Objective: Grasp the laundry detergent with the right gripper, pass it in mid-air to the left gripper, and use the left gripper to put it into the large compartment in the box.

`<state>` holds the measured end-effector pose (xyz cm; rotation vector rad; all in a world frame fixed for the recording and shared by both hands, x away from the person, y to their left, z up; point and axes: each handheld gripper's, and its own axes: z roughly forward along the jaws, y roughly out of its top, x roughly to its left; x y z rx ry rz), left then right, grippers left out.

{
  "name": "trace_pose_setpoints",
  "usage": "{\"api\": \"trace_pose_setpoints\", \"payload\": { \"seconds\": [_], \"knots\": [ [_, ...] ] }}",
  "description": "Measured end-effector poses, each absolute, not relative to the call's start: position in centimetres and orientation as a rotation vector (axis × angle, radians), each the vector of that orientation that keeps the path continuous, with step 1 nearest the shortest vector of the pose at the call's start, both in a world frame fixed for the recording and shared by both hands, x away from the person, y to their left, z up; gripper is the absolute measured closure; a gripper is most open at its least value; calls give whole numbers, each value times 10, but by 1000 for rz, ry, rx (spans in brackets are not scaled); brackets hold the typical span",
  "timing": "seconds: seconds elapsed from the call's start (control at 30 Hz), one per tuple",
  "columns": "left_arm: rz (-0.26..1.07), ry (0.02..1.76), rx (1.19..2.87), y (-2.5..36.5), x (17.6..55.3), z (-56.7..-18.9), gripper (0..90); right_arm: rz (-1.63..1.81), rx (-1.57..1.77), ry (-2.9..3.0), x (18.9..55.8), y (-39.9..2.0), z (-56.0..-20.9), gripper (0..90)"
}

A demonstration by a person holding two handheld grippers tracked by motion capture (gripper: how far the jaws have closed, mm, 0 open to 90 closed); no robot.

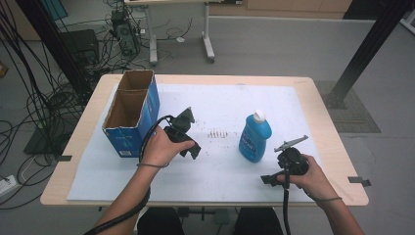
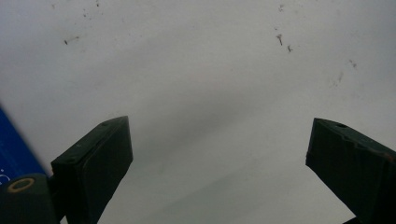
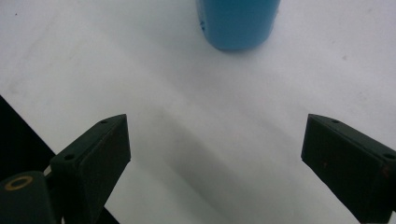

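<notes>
A blue bottle with a white cap stands upright on the white mat, right of centre. An open blue cardboard box sits at the left. My left gripper is held just right of the box, low over the mat. In the left gripper view it is open, with bare mat between its jaws and a corner of the box at the left edge. My right gripper is near the front right, just short of the bottle. It is open and empty, with the bottle's base ahead of it.
A patch of small dark specks marks the mat between the box and the bottle. The wooden table edge frames the mat. Cables, a black post and another table's legs stand on the floor behind.
</notes>
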<state>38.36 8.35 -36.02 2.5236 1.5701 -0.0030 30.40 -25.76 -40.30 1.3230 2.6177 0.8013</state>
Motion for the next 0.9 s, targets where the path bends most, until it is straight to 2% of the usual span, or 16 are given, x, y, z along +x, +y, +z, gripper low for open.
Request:
{"api": "trace_pose_setpoints", "payload": {
  "seconds": [0.9],
  "knots": [
    [-8, 1577, 2527, 87, 376, -366, 75, 993, 1278, 2490, 300, -262, -408, 77]
  ]
}}
